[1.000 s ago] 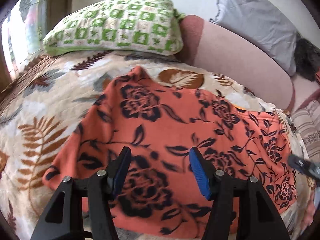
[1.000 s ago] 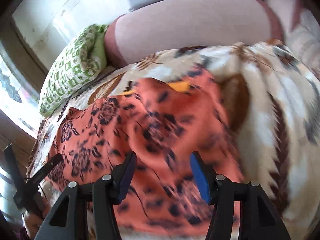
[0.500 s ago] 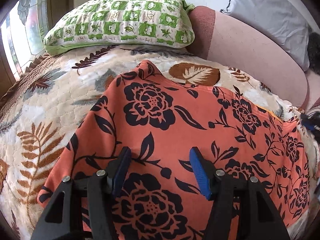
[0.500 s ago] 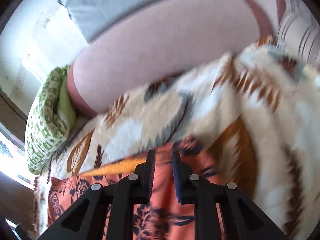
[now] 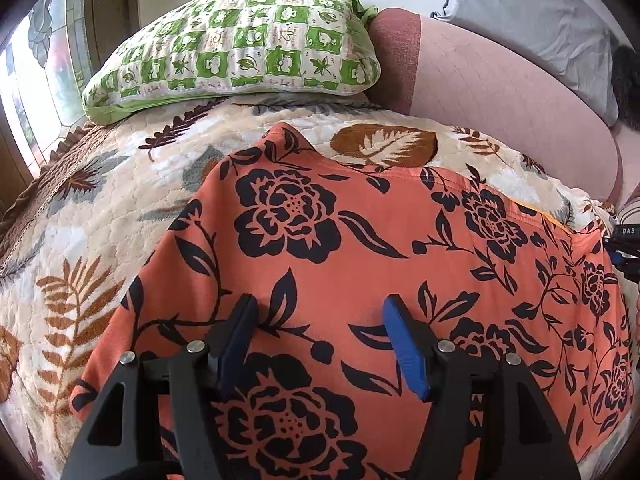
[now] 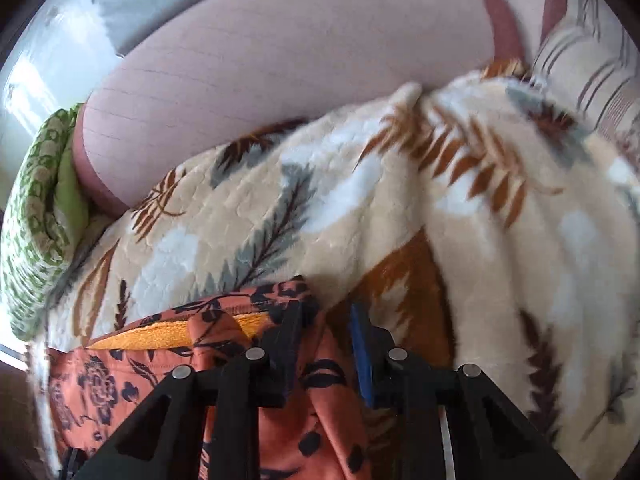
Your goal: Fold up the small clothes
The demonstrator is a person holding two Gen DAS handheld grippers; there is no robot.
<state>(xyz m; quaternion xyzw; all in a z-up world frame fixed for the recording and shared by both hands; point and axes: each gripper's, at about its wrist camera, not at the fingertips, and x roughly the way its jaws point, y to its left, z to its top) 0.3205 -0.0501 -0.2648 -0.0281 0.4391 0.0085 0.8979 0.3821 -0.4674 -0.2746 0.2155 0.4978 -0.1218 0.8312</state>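
An orange garment with black flowers (image 5: 360, 264) lies spread flat on a leaf-patterned blanket (image 5: 120, 216), a green checked pillow (image 5: 240, 48) at the far left. The left gripper (image 5: 324, 320) hovers over its near edge, jaws released and gripping nothing. At the far right corner, the right gripper (image 6: 324, 320) stands narrow, jaws just reopened slightly with a bunched fold between them; whether the pads press it, I cannot tell.

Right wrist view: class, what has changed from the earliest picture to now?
The right gripper travelled to the corner of the orange black-flowered garment; its jaws narrowed with the fabric between them, then just reopened slightly. The left gripper stays open above the cloth. The leaf-patterned blanket and green checked pillow stayed put.
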